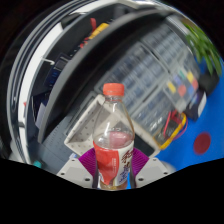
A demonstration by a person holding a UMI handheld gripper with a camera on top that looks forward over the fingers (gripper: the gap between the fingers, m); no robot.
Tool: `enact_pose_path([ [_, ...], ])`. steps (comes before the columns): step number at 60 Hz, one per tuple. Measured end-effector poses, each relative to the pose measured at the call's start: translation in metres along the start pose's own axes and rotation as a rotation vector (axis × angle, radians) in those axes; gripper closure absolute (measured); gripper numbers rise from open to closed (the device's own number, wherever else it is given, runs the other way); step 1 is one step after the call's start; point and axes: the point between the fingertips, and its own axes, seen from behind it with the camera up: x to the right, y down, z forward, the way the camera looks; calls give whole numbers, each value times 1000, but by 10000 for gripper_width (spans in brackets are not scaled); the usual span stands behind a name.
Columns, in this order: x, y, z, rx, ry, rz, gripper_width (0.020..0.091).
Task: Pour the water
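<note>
While it stands upright between the magenta pads, the clear plastic bottle (113, 140) shows an orange-red cap and a red label, with a keyboard (160, 75) behind it. The tongs (113, 165) pinch the bottle's lower body from both sides.

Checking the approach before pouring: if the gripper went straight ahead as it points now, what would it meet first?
The bottle, with its orange cap and red label. It already stands upright between the jaws of the gripper, so almost no travel is left; whether they press on it cannot be told.
</note>
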Motion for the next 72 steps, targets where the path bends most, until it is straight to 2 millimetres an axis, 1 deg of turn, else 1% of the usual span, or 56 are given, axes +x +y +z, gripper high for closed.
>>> enact_pose_path([
  [4,15,-25,-3,26,36,-160,672],
  [9,47,-51,-6,57,119,-341,672],
  [14,88,-73,-10,82,218,-498,672],
  [19,131,-87,-11,106,301,-634,673],
  [24,167,-89,-12,99,349,-714,671],
  [30,210,-81,-14,75,386,-762,674],
  [35,240,-72,-14,59,414,-788,674],
  [40,264,-62,-14,44,435,-800,674],
  [41,267,-60,-16,37,433,-797,666],
  [42,262,-65,-14,82,413,-796,658],
  [45,265,-62,-13,88,395,-766,679],
  [46,263,-65,-14,109,388,-766,663],
  [53,262,-63,-15,117,370,-811,654],
  [60,259,-60,-17,117,375,-843,608],
  [66,262,-59,-21,121,394,-820,570],
  [68,268,-59,-24,109,421,-823,537],
  [72,279,-53,-29,71,461,-835,419],
])
